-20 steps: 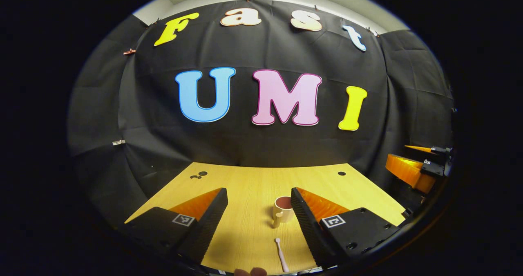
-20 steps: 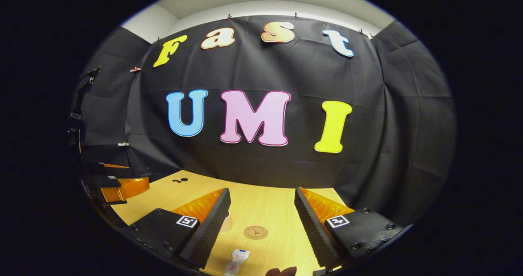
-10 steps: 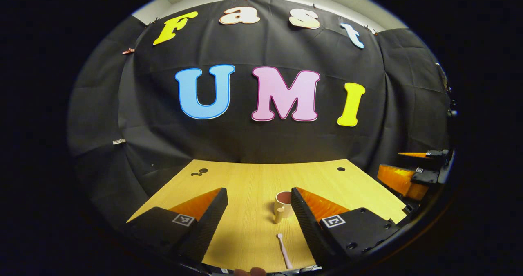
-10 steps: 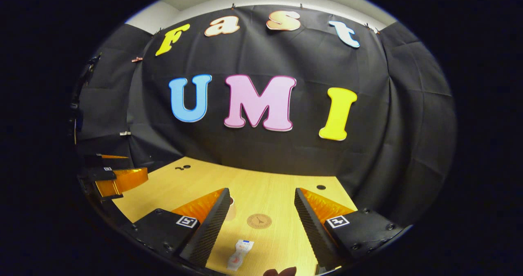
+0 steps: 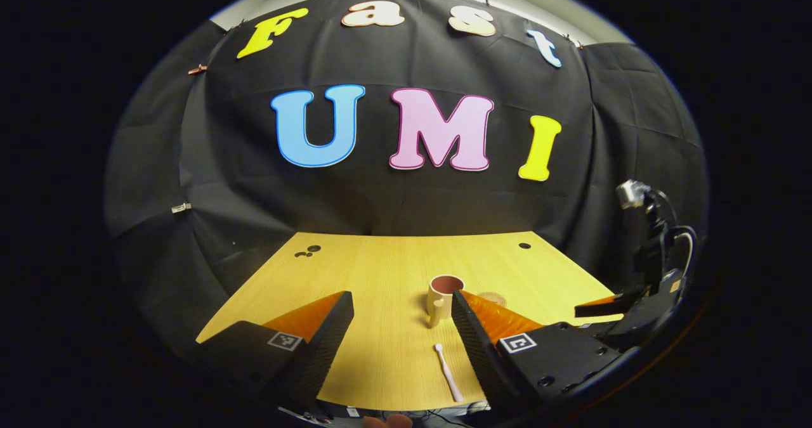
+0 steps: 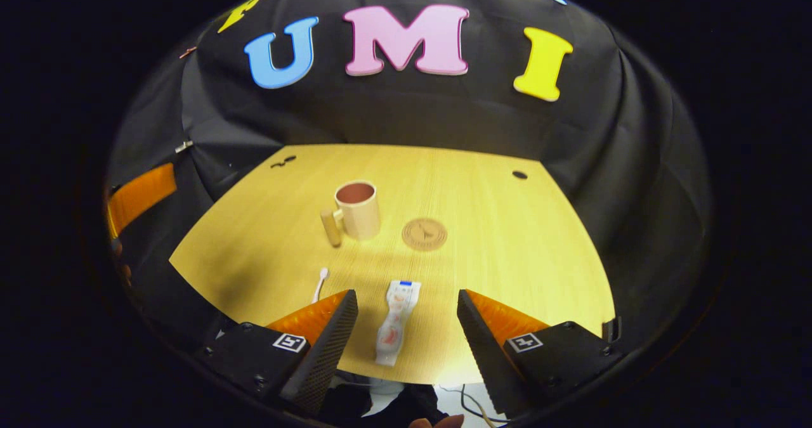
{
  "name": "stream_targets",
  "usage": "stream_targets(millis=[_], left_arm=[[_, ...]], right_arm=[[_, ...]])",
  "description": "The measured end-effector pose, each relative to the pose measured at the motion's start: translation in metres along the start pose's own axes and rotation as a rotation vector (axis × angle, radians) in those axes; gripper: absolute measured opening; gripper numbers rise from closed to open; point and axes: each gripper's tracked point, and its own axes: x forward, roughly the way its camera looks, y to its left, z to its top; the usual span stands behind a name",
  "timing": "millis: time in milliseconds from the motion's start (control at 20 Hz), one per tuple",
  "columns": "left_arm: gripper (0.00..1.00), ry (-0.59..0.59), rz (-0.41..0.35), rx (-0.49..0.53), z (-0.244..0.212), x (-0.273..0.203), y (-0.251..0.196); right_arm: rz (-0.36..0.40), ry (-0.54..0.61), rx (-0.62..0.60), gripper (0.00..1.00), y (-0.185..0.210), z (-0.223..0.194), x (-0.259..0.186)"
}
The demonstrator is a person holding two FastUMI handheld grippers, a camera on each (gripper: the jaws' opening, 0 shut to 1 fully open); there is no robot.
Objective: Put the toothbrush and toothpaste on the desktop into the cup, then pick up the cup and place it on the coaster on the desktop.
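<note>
A cream cup [image 5: 443, 299] with a dark red inside and a side handle stands upright mid-table. A pale pink toothbrush [image 5: 448, 373] lies in front of it, between the fingers of my open left gripper [image 5: 401, 298], close to the right one. In the right gripper view the cup [image 6: 358, 210] stands left of a round brown coaster [image 6: 424, 234]. A white toothpaste tube [image 6: 394, 321] lies lengthwise between the fingers of my open right gripper [image 6: 406, 296], which hangs above the front edge. The toothbrush [image 6: 320, 283] peeks out by its left finger. Nothing is held.
The wooden table [image 5: 380, 257] has small dark holes near its far corners. The right gripper [image 5: 618, 314] shows at the right edge of the left gripper view, over the table's right side. Cables hang below the table's front edge [image 6: 444, 377].
The right gripper has risen and tipped down, so the cup, coaster and whole toothpaste tube now show ahead of it. The left gripper has tipped down slightly. Both stay open.
</note>
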Motion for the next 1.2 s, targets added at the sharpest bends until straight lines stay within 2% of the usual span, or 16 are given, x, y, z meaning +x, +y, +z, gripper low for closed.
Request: stream_targets(millis=[300, 450, 650, 800, 850, 1000, 1050, 1100, 1200], left_arm=[[0.97, 0.025, -0.011, 0.002, -0.017, -0.018, 0.012], [0.97, 0.035, -0.002, 0.008, -0.023, -0.025, 0.02], [0.97, 0.049, 0.007, 0.004, -0.031, -0.032, 0.027], [0.97, 0.066, 0.009, -0.003, -0.035, -0.034, 0.027], [0.97, 0.07, 0.01, -0.003, -0.038, -0.033, 0.026], [0.97, 0.079, 0.016, -0.003, -0.04, -0.032, 0.024], [0.97, 0.083, 0.018, -0.003, -0.042, -0.031, 0.023], [0.97, 0.087, 0.02, -0.004, -0.041, -0.03, 0.022], [0.97, 0.094, 0.022, -0.005, -0.042, -0.026, 0.019]], right_arm=[[-0.016, 0.171, 0.028, 0.98, 0.01, -0.045, 0.054], [-0.072, 0.242, 0.003, 0.98, 0.005, -0.06, 0.077], [-0.101, 0.313, -0.005, 0.98, 0.005, -0.07, 0.096], [-0.106, 0.366, 0.022, 0.85, 0.008, -0.077, 0.106], [-0.104, 0.382, 0.029, 0.77, 0.009, -0.079, 0.108], [-0.108, 0.411, 0.052, 0.67, 0.007, -0.085, 0.113], [-0.1, 0.426, 0.069, 0.59, 0.008, -0.089, 0.113], [-0.081, 0.447, 0.091, 0.56, 0.011, -0.093, 0.113], [-0.082, 0.419, 0.118, 0.47, 0.006, -0.088, 0.113]])
